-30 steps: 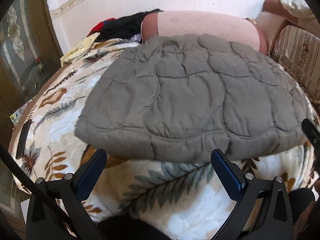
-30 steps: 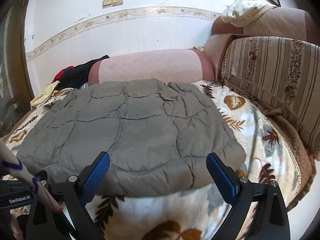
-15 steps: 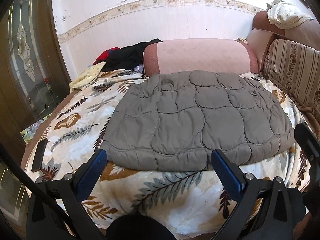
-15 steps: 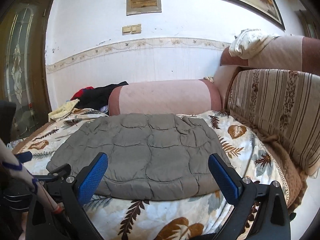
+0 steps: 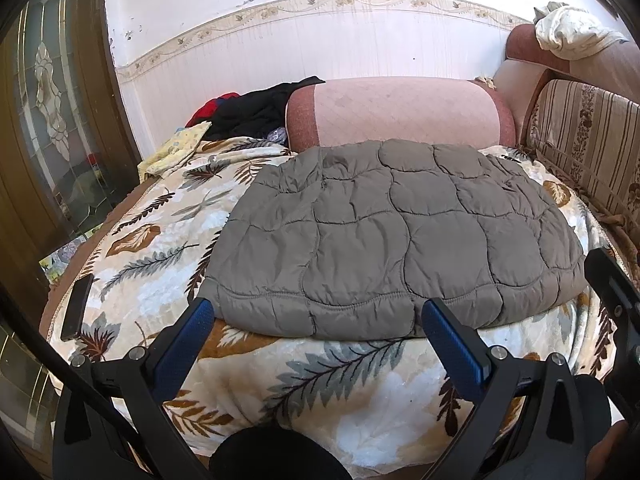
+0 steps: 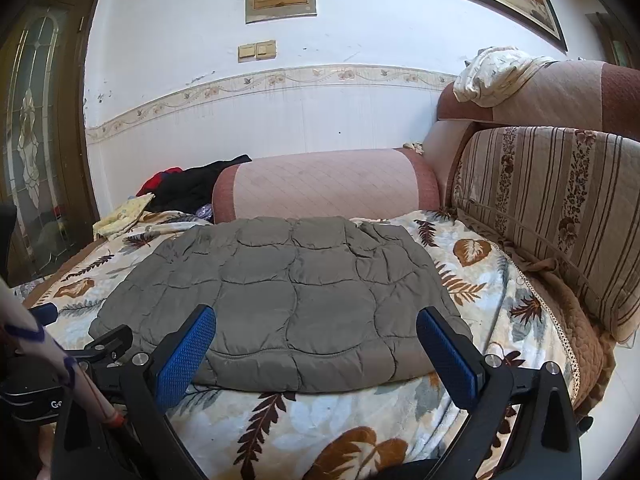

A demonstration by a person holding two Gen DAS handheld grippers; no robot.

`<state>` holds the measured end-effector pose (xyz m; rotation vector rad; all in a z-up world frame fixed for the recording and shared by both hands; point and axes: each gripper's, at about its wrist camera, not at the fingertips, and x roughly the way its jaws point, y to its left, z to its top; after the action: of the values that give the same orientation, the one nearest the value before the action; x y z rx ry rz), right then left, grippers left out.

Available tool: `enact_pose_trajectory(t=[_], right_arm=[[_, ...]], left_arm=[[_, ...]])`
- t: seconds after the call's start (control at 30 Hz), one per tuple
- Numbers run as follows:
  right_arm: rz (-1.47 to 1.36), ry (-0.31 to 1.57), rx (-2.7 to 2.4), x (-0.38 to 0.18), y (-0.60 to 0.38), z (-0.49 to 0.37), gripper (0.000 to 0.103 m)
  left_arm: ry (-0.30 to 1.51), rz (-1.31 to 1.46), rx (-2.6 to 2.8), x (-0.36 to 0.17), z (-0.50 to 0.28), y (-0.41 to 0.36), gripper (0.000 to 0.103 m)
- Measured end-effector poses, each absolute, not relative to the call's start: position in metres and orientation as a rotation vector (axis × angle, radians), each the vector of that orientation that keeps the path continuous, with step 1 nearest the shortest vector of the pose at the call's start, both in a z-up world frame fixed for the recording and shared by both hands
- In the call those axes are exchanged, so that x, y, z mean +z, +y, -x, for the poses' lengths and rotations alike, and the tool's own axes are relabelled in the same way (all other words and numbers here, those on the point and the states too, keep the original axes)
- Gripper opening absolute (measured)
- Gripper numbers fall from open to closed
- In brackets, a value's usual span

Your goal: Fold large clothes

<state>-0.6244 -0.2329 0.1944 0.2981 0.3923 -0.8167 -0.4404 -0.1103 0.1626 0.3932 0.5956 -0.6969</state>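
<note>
Blue-padded and spread wide, my left gripper (image 5: 316, 328) and right gripper (image 6: 316, 330) are both hanging empty short of the bed, touching nothing. Just past them at 12 o'clock, the grey quilted jacket (image 5: 392, 236) is lying flat on the leaf-print blanket (image 5: 320, 392), already reduced to a padded rectangle. I'm judging the fold as nearly finished; a further halving would need both claws pinching the near hem (image 6: 292, 376) and carrying it toward 12. Its long axis is running 9 to 3, the narrower end pointing at the pink bolster (image 6: 328, 188) beyond.
</note>
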Motion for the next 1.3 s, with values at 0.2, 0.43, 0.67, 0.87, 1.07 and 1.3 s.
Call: enact_pose_trajectory(t=[0.2, 0.43, 0.67, 0.87, 1.07, 1.3], right_arm=[[-0.305, 0.412, -0.813, 0.191, -0.235, 0.622, 0.102], [-0.305, 0.436, -0.804, 0.186, -0.233, 0.618, 0.102], [-0.309, 0.445, -0.805, 0.183, -0.233, 0.615, 0.102], [-0.316, 0.458, -0.802, 0.180, -0.233, 0.613, 0.102], [-0.319, 0.467, -0.802, 0.178, -0.234, 0.611, 0.102], [-0.322, 0.475, -0.800, 0.176, -0.234, 0.609, 0.102]], left_arm=[[0.612, -0.401, -0.697, 0.160, 0.438, -0.110, 0.103], [0.634, -0.390, -0.699, 0.154, 0.431, -0.106, 0.103], [0.653, -0.385, -0.684, 0.148, 0.427, -0.106, 0.103], [0.658, -0.387, -0.687, 0.146, 0.426, -0.106, 0.103], [0.660, -0.387, -0.685, 0.143, 0.425, -0.105, 0.103], [0.664, -0.387, -0.687, 0.142, 0.424, -0.105, 0.103]])
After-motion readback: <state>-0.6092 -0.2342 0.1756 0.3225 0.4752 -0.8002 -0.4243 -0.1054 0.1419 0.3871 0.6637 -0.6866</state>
